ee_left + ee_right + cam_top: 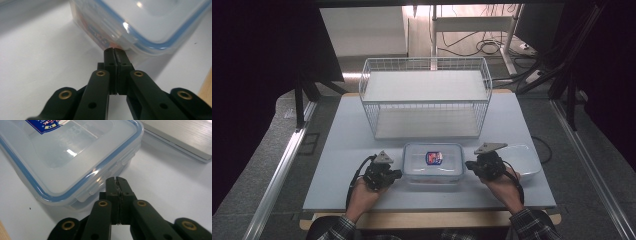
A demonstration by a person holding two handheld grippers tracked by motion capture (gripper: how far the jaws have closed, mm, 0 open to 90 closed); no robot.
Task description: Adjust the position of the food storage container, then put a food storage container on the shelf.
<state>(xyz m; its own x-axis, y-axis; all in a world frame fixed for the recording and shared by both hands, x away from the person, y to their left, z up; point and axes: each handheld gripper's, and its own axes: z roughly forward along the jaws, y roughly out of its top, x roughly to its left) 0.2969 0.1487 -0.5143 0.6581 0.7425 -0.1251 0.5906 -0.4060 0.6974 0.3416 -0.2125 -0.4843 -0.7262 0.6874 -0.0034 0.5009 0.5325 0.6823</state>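
A clear plastic food box (433, 162) with a blue-sealed lid and a red-and-blue label lies at the table's front centre. My left gripper (398, 173) is shut, its tips right at the box's left side clip (117, 37). My right gripper (468, 165) is also shut, tips against the clip (100, 186) on the box's right side. In the left gripper view the closed jaws (115, 50) meet just under the lid's edge. In the right gripper view the closed jaws (117, 179) sit beside the latch flap. Nothing shows between either pair of jaws.
A white wire basket (426, 95) with a shelf stands behind the box, mid-table. A second clear lid or tray (524, 160) lies to the right of my right hand. The wooden table edge (432, 219) runs along the front. Cables lie on the floor beyond the table.
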